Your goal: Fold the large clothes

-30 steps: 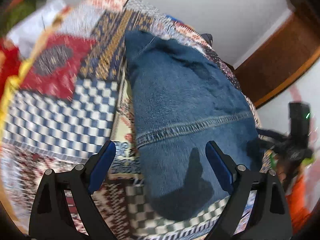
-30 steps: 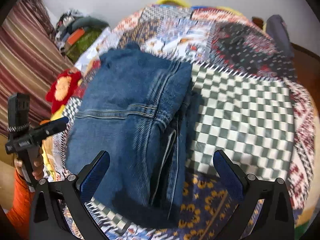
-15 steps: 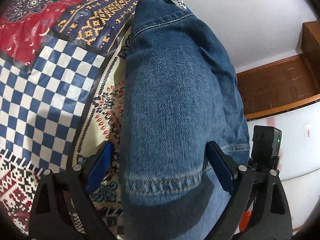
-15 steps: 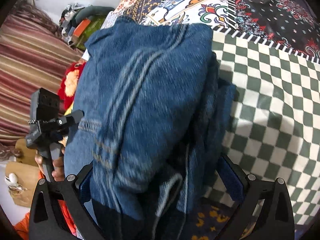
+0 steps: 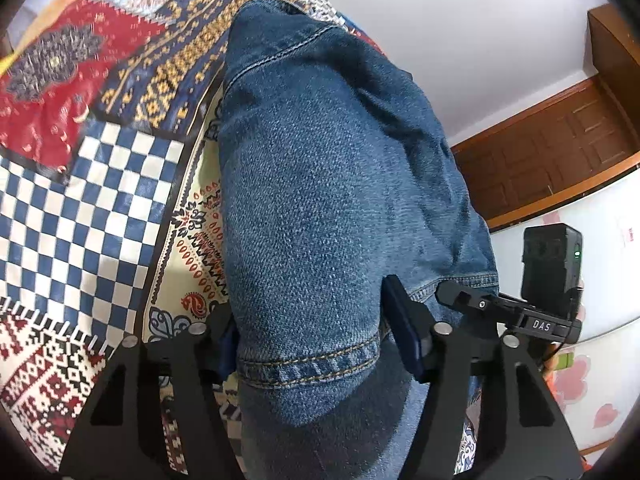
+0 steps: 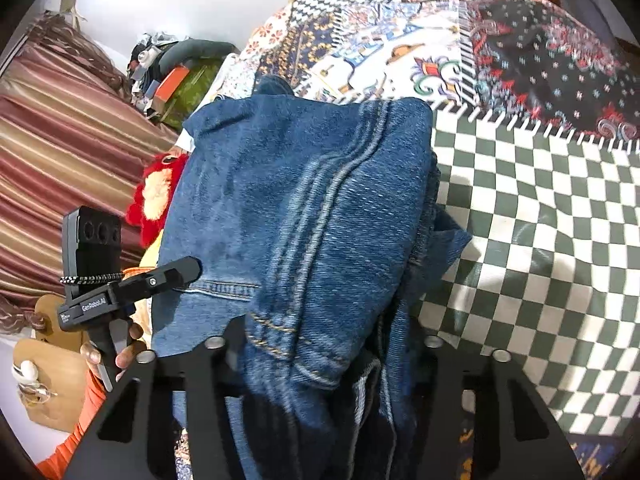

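Folded blue jeans (image 5: 328,184) lie on a patchwork bedspread (image 5: 80,208). My left gripper (image 5: 312,332) is closing over their near hemmed edge, and both blue pads touch the denim between them. In the right wrist view the jeans (image 6: 288,208) show a thick side seam and stacked layers. My right gripper (image 6: 320,344) is closing too, with the bunched near edge between its jaws and its pads hidden by cloth. Each gripper shows in the other's view: the right one (image 5: 460,296) at the jeans' right edge, the left one (image 6: 176,276) at their left edge, held by a hand (image 6: 116,352).
The green-checked patch of the bedspread (image 6: 540,240) spreads to the right of the jeans. A striped curtain (image 6: 60,152), a red plush toy (image 6: 156,196) and a pile of objects (image 6: 176,76) sit to the left. A brown wooden door (image 5: 560,152) stands behind.
Both grippers moved in and down onto the jeans' near edge. Their jaws went from wide open beside the denim to narrowed onto it, and the cloth between them bunched up.
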Demonstrator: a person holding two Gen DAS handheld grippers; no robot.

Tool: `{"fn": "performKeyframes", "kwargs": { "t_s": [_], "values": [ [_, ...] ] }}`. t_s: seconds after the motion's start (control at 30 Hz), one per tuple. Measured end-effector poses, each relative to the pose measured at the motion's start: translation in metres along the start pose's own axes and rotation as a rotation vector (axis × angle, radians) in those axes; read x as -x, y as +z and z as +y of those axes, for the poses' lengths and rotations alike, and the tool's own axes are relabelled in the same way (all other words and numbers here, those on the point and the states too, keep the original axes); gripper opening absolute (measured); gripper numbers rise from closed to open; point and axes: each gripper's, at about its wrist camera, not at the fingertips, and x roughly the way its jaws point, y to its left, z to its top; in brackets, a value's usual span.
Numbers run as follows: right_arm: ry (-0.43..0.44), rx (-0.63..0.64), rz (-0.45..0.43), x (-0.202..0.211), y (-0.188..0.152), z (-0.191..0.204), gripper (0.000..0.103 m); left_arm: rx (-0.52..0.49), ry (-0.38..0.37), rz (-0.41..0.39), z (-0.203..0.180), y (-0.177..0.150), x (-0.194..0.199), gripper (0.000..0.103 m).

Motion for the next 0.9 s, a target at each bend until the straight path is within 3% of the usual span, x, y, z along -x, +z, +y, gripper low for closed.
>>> {"fn": "performKeyframes", "kwargs": {
  "t_s": [0.13, 0.4, 0.67, 0.9],
  "values": [
    [-0.026, 0.053, -0.031, 0.018, -0.004, 0.024, 0.039, -0.052, 0.013, -0.042, -0.016, -0.004, 0.027, 0.054],
    [0.008, 0.102, -0.088, 0.055, -0.011, 0.08, 0.038, -0.132, 0.032, -0.148, -0.044, -0.012, 0.113, 0.053],
    [0.019, 0.187, -0.11, 0.068, -0.034, 0.148, 0.038, -0.125, 0.041, -0.203, -0.029, -0.033, 0.181, 0.053],
    [0.008, 0.228, -0.066, 0.043, -0.054, 0.194, 0.038, -0.081, 0.047, -0.224, 0.015, -0.058, 0.207, 0.053]
  ]
}}
